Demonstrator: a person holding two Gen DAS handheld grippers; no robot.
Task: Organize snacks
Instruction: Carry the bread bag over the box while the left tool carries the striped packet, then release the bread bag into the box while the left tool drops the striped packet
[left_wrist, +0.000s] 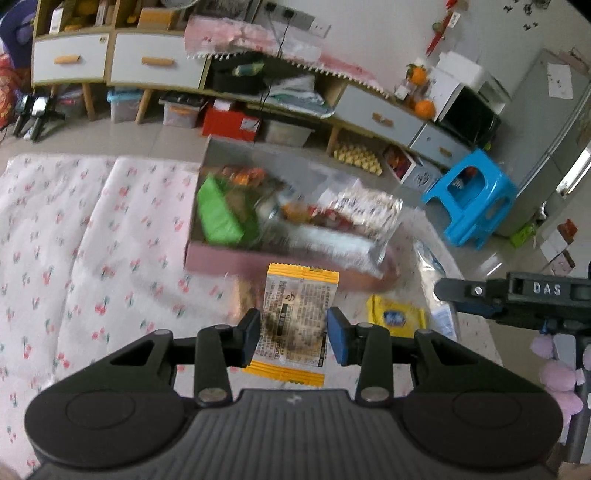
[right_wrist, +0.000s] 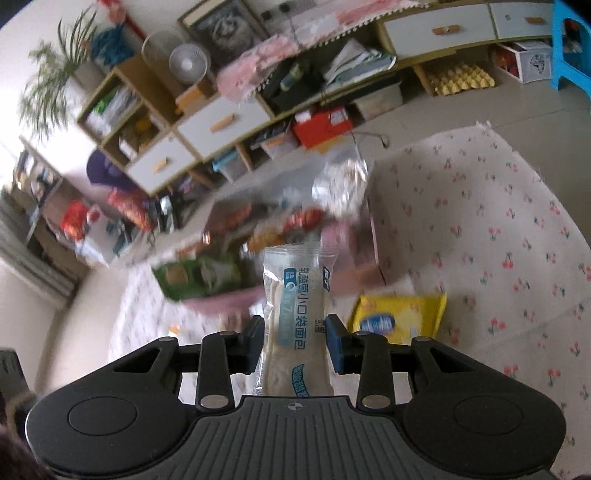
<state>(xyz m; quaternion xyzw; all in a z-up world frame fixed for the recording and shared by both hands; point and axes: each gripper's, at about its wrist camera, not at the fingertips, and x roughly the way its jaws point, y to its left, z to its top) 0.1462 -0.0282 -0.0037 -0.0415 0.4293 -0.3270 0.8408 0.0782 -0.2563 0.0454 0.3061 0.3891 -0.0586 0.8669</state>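
Note:
My left gripper is shut on a yellow-edged snack packet with printed text and holds it above the cloth, just short of the pink box. The box holds several snacks, among them a green pack and a silver bag. My right gripper is shut on a clear bread packet with blue print, held upright before the same box. A yellow packet lies on the cloth near the box; it also shows in the right wrist view.
A cherry-print cloth covers the surface. My right gripper's body enters at the right of the left wrist view. A blue stool stands on the floor at the right. Low cabinets line the back wall.

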